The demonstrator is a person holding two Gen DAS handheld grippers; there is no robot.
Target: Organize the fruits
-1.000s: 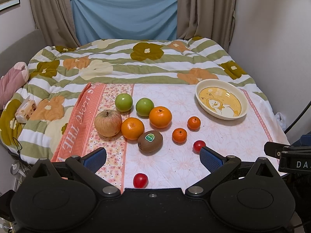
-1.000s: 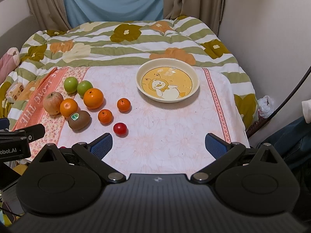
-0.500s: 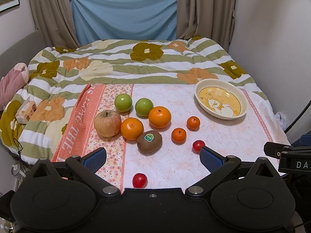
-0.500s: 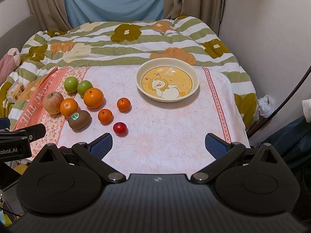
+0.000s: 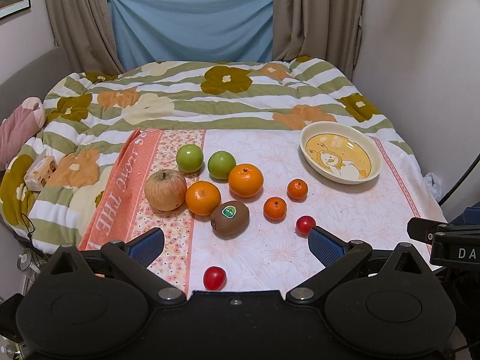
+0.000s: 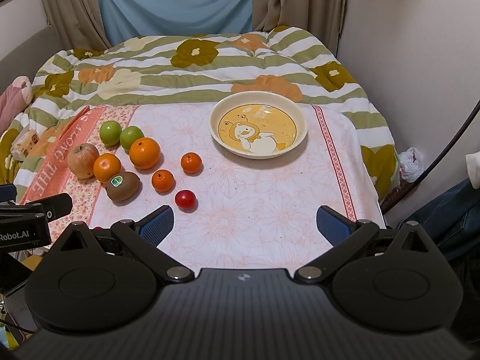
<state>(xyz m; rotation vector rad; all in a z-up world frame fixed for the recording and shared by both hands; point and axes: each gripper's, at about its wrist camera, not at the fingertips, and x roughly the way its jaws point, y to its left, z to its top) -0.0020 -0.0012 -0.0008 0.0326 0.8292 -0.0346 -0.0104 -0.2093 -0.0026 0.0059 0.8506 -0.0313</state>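
Observation:
Fruit lies on a floral cloth [image 5: 270, 255] over the bed: a reddish apple [image 5: 165, 190], two green apples [image 5: 189, 158] [image 5: 221, 164], two large oranges [image 5: 203, 197] [image 5: 245, 180], a kiwi [image 5: 229, 218], two small tangerines [image 5: 274, 208] [image 5: 297, 189] and two cherry tomatoes [image 5: 305, 225] [image 5: 214, 277]. An empty cream bowl with a duck picture [image 6: 258, 128] sits at the far right. My left gripper [image 5: 235, 244] is open, with the near tomato between its fingers' line. My right gripper [image 6: 244, 225] is open over bare cloth, right of the tomato [image 6: 185, 199].
A striped flowered duvet [image 5: 210, 102] covers the bed behind the cloth. A pink pillow [image 5: 18, 126] and a tissue pack [image 5: 40, 171] lie at the left. A wall [image 5: 420, 60] stands close on the right, curtains [image 5: 192, 21] at the back.
Both views shifted very slightly; the fruit and the bowl have stayed in place and both grippers remain open.

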